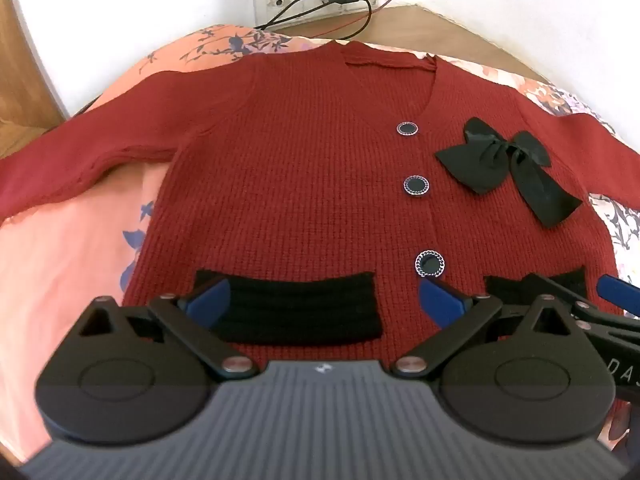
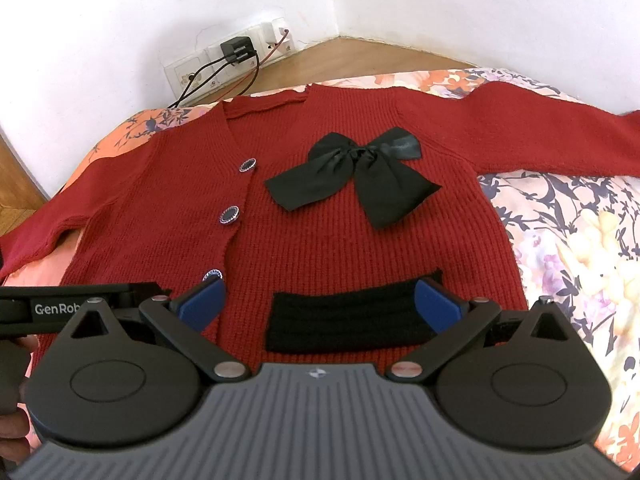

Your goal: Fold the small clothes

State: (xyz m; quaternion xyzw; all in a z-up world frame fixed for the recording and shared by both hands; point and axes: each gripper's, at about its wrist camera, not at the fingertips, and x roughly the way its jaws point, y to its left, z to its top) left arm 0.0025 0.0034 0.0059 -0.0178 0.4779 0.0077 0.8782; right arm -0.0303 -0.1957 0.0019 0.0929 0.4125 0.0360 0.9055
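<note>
Left wrist view: my left gripper (image 1: 324, 300) and right gripper (image 2: 320, 300) have fingers spread over the soft, floppy red cardigan (image 1: 288, 168); I would pinch its near hem.

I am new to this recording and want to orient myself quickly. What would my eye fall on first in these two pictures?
First, the dark red knitted cardigan, spread flat with its front up and sleeves out on the peach floral bedsheet. Next, the black satin bow on its chest, beside the row of round black buttons. Low in the views, the open left gripper and open right gripper each hover over a black ribbed pocket band near the hem.
</note>
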